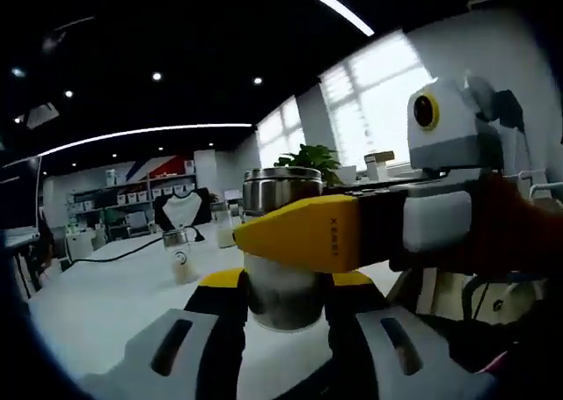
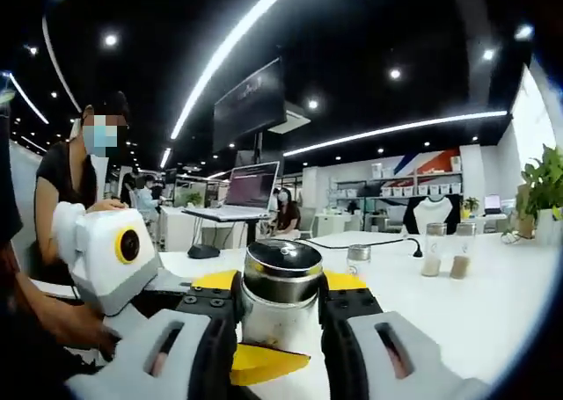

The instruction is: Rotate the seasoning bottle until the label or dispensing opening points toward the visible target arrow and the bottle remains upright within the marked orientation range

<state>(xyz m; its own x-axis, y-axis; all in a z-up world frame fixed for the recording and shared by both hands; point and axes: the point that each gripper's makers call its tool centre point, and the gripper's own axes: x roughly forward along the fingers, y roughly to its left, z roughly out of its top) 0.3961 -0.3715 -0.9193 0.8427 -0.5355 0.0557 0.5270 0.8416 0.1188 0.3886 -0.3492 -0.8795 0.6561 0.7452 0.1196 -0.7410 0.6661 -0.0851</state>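
Observation:
The seasoning bottle is a glass jar with a steel lid, standing upright on the white table. My left gripper is shut low on its glass body. The right gripper comes in from the right, and one of its yellow fingers lies across the jar just under the lid. In the right gripper view, my right gripper is shut on the seasoning bottle at its steel lid. The left gripper enters from the left there, with one of its yellow fingers low against the jar.
Several small jars stand further back on the table, among them two with brown contents and one near a black cable. A laptop sits on a far desk. A person is at the left, and a plant at the right.

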